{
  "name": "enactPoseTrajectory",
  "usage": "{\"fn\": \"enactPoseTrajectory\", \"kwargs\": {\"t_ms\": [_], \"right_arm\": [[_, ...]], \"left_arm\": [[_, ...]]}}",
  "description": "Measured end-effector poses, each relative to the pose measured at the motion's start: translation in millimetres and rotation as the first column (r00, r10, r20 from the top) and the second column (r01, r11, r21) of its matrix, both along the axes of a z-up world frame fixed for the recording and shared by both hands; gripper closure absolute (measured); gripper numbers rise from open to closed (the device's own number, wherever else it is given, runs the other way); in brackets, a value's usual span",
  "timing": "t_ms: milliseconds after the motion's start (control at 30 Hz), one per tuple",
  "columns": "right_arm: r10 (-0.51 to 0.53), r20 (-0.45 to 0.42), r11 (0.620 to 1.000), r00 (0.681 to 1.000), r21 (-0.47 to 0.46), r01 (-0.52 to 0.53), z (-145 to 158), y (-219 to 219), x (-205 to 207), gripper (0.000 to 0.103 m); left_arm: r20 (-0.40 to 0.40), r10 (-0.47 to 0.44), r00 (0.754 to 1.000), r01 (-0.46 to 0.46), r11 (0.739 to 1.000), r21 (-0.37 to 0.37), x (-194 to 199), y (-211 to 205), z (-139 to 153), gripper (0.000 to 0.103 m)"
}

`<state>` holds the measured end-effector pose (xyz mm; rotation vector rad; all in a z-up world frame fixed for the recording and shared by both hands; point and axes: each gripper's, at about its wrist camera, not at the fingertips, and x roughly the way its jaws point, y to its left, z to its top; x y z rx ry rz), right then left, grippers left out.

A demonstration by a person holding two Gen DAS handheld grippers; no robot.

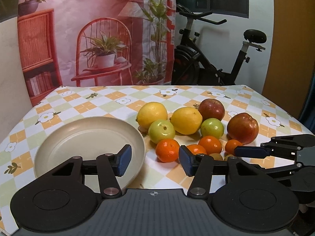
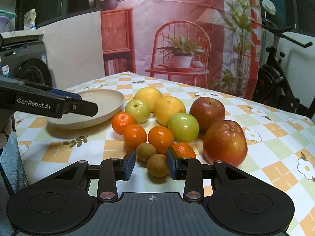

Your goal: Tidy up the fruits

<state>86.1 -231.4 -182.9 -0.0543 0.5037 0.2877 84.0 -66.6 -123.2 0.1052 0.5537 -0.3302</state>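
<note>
Two grippers above checkered table (image 1: 88, 102), both empty. Left gripper (image 1: 154, 162) jaws wide apart, over gap between beige plate (image 1: 65, 143) and fruit pile. Right gripper (image 2: 151, 166) jaws apart, flanking nearest kiwi (image 2: 157, 165); contact cannot be told. Second kiwi (image 2: 146, 151) just behind. Tangerines (image 2: 160, 139), green apples (image 2: 183, 127), lemons (image 2: 169, 110), red apples (image 2: 225, 143) clustered right of plate. Plate holds no fruit.
</note>
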Motion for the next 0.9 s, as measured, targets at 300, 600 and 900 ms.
{"fn": "enactPoseTrajectory", "kwargs": {"t_ms": [300, 600, 900], "right_arm": [[-0.01, -0.006, 1.0, 1.0, 0.004, 0.01, -0.2, -1.3, 0.0, 0.074], [-0.031, 0.017, 0.998, 0.999, -0.054, 0.032, -0.1, 7.0, 0.0, 0.073], [-0.105, 0.053, 0.994, 0.993, -0.012, 0.106, 3.1, -3.4, -4.2, 0.063]], "left_arm": [[-0.005, 0.0, 1.0, 0.0, 1.0, -0.02, -0.3, -0.3, 0.0, 0.047], [-0.007, 0.0, 1.0, 0.0, 1.0, -0.021, -1.0, -0.4, -0.3, 0.047], [0.001, 0.002, 1.0, -0.002, 1.0, -0.021, -2.7, 0.9, 0.4, 0.047]]}}
